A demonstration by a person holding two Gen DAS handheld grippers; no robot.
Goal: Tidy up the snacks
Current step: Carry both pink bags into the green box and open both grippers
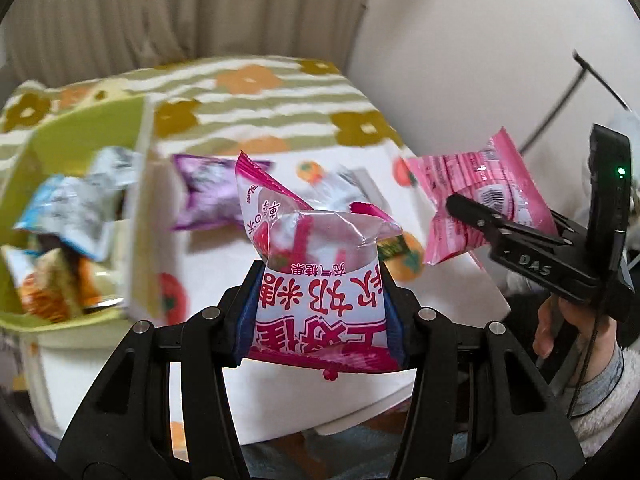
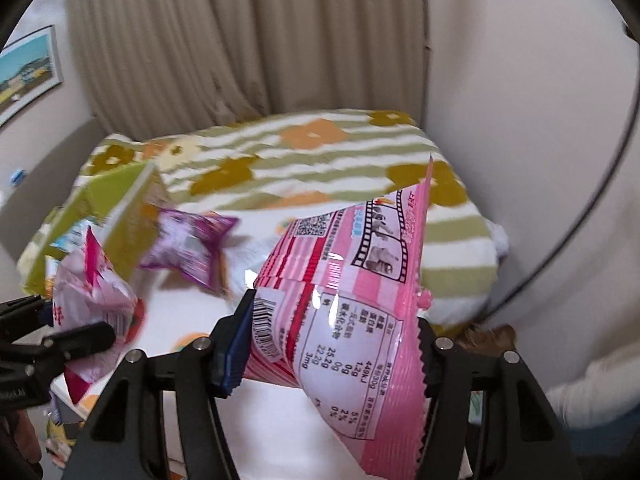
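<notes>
Two packets are hanging above the table (image 1: 208, 264): the left gripper (image 1: 320, 304) is clamping a white-and-magenta candy bag (image 1: 316, 264), the right gripper (image 2: 332, 344) a pink striped packet (image 2: 352, 304). Nearby, a purple packet (image 1: 208, 196) is lying beside the green box (image 1: 80, 136) holding more snacks.

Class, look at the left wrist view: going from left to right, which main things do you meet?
Green box of snacks → purple packet → pink-and-white packet in the left gripper → pink striped packet in the right gripper.

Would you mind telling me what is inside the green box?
The green box holds several snack packets, blue-and-white ones on top and orange ones below. Its near wall and the upper packets hide anything deeper.
</notes>
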